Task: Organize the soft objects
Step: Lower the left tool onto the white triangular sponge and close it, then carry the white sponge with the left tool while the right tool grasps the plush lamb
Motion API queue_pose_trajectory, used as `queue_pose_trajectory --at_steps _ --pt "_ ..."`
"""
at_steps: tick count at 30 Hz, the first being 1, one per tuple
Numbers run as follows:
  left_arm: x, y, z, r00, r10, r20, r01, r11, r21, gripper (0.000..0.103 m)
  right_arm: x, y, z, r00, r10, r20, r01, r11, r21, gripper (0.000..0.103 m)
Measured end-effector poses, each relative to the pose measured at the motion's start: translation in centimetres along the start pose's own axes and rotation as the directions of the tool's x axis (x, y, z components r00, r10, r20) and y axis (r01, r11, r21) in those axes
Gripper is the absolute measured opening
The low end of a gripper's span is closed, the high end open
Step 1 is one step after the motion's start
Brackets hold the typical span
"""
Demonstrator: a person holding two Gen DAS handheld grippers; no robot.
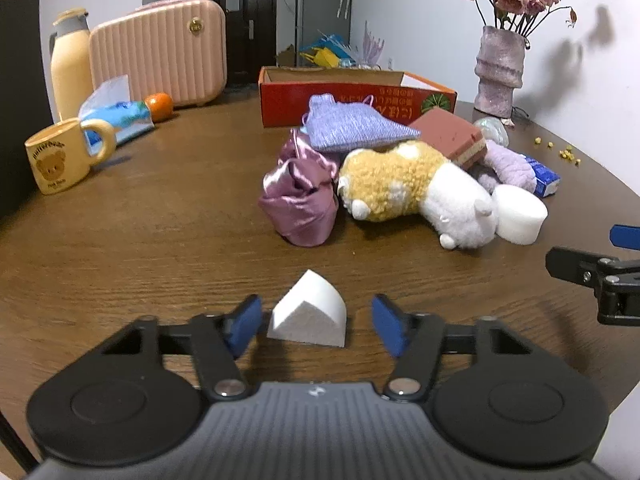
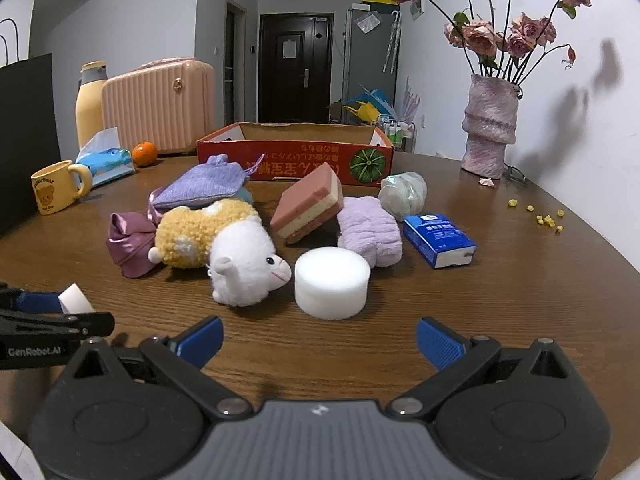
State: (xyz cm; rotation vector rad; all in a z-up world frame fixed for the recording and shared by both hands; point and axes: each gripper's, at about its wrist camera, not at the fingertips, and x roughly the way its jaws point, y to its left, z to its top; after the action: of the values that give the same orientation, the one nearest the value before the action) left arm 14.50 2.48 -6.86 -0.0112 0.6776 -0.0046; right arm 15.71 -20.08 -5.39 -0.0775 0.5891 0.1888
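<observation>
Between left gripper [image 1: 316, 326] pads: white foam wedge [image 1: 310, 312] on table [image 1: 140, 240], pads flanking, gaps both sides, not yet pinched. Centre jaws on flat faces, squeeze lightly, foam crushes. Right gripper [image 2: 320, 344] spread wide, empty, facing white foam cylinder [image 2: 332, 282]. Count: two white foam pieces, one sheep plush [image 2: 224, 256], one layered sponge [image 2: 308, 208], one cardboard box [image 2: 296, 156] behind pile.
</observation>
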Motion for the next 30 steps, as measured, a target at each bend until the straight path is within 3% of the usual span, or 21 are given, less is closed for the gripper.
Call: queue_pose_trajectory --at_steps 1,4,30 --pt "0.2 0.1 0.0 1.000 -0.005 -0.007 0.005 1.000 -0.001 0.038 0.2 0.1 0.1 1.000 0.002 -0.001 -0.002 1.000 -0.001 0.103" --pt "0.3 0.1 0.0 1.000 0.000 -0.001 0.000 1.000 0.003 0.035 0.4 0.2 0.2 1.000 0.009 -0.002 -0.009 1.000 -0.002 0.103" --pt "-1.1 2.2 3.0 0.995 0.035 0.099 -0.034 0.999 -0.018 0.034 2.4 2.2 3.1 0.999 0.050 0.017 -0.049 0.998 -0.033 0.103"
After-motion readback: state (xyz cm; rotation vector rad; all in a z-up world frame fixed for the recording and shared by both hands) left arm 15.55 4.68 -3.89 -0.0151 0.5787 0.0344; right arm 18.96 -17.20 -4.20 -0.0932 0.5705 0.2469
